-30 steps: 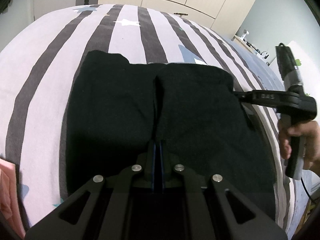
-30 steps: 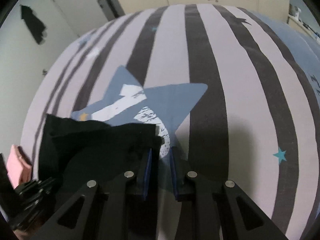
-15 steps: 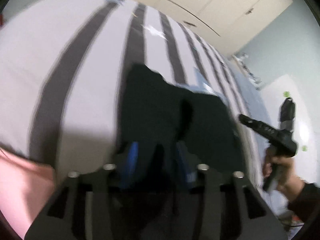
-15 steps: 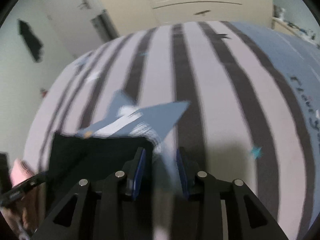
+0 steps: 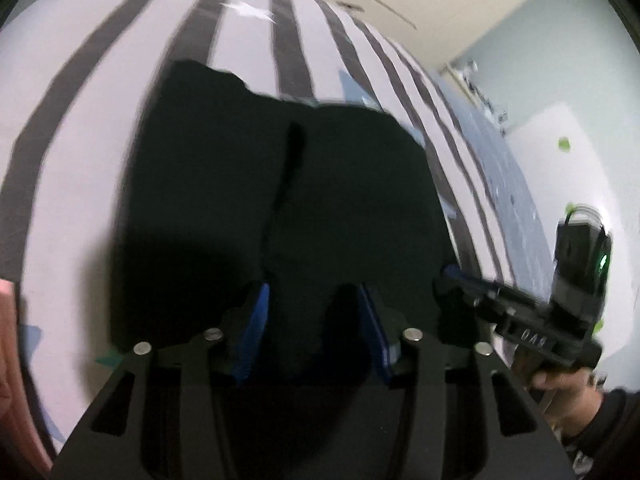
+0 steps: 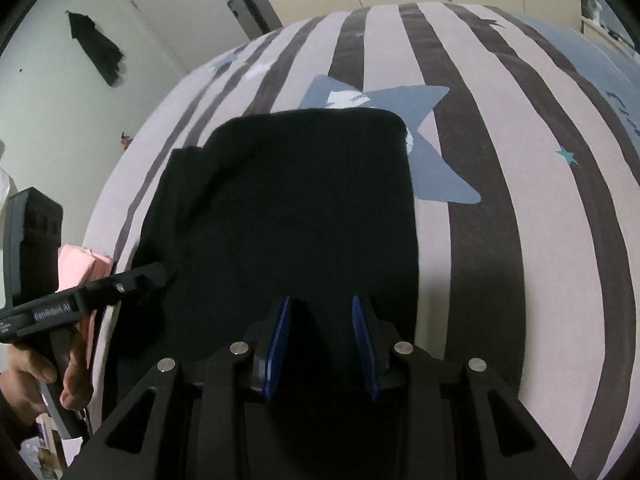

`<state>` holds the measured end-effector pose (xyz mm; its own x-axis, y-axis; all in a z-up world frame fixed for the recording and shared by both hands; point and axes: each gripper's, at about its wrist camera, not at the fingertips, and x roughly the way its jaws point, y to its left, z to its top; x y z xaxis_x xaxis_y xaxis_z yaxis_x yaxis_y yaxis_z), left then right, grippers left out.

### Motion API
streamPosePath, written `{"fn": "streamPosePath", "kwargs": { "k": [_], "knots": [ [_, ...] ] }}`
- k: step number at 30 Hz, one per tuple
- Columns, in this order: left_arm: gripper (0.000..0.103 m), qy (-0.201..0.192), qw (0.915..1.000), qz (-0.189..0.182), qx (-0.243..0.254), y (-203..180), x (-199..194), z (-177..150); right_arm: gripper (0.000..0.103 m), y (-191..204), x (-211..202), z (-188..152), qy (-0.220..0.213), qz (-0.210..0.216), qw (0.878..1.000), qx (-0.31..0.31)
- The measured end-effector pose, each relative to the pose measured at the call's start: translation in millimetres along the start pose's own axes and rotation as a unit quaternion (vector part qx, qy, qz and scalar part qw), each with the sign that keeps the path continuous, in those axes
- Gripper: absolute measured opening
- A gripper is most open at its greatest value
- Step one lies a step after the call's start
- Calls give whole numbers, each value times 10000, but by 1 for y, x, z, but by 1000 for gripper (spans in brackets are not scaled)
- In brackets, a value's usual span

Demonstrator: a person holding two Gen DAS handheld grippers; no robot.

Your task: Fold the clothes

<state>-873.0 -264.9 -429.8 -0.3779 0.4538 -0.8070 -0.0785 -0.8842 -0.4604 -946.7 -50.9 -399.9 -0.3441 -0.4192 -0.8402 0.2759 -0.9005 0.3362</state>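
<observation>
So the biggest thing here is the bed with the striped grey-and-pale-pink cover [image 6: 476, 208], which fills both views, and there's a big blue star printed on it [image 6: 424, 136]. Lying flat on that cover is the black folded garment [image 6: 288, 208], with a crease running down its middle in the left wrist view [image 5: 288, 184]. Its far right corner overlaps the blue star.

The left gripper [image 5: 314, 336] points down over the near edge of the garment, right around the near end of that crease. Its blue pads are parted with black cloth showing between them; the jaws have just been closing in a bit, but the pads aren't pinching anything that I can see. From the right wrist view its tip [image 6: 154, 272] sits at the garment's left edge.

The right gripper [image 6: 322, 344] hangs over the near right part of the garment, pads apart too, having widened a moment back, with nothing clamped. In the left view its tip [image 5: 450, 276] is just at the garment's right edge.

A folded pink cloth [image 6: 82, 264] lies beside the garment's left side, behind the left gripper.
</observation>
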Motion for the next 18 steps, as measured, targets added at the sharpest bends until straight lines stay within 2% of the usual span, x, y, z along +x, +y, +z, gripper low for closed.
{"fn": "streamPosePath", "kwargs": {
  "k": [1, 2, 3, 8, 10, 12, 14, 17, 18],
  "knots": [
    [20, -11, 10000, 23, 75, -6, 2, 2, 29, -2, -1, 1, 11, -7, 10000, 3],
    [10, -36, 9999, 8, 127, -12, 4, 6, 29, -3, -3, 2, 23, -13, 10000, 5],
    [7, -83, 9998, 48, 185, -19, 3, 8, 29, -5, -4, 3, 34, -20, 10000, 8],
    [6, -499, 9959, -19, 752, -73, -15, 3, 29, -24, -25, -6, -80, -1, 9993, 356],
    [5, -518, 9937, -124, 990, -109, -12, -8, 29, -35, -38, -12, -144, -83, 9989, 447],
    [6, -418, 9911, -287, 1228, -143, -3, -22, 29, -53, -53, -21, -201, -186, 9978, 611],
    [7, -124, 9881, -412, 1476, -178, 16, -41, 29, -74, -67, -31, -214, -326, 9961, 793],
    [21, 290, 9851, -641, 1568, -204, 35, -66, 29, -102, -83, -47, -207, -572, 9929, 1019],
    [23, 394, 9841, -735, 1569, -209, 37, -73, 29, -110, -88, -53, -191, -645, 9918, 1090]
  ]
}}
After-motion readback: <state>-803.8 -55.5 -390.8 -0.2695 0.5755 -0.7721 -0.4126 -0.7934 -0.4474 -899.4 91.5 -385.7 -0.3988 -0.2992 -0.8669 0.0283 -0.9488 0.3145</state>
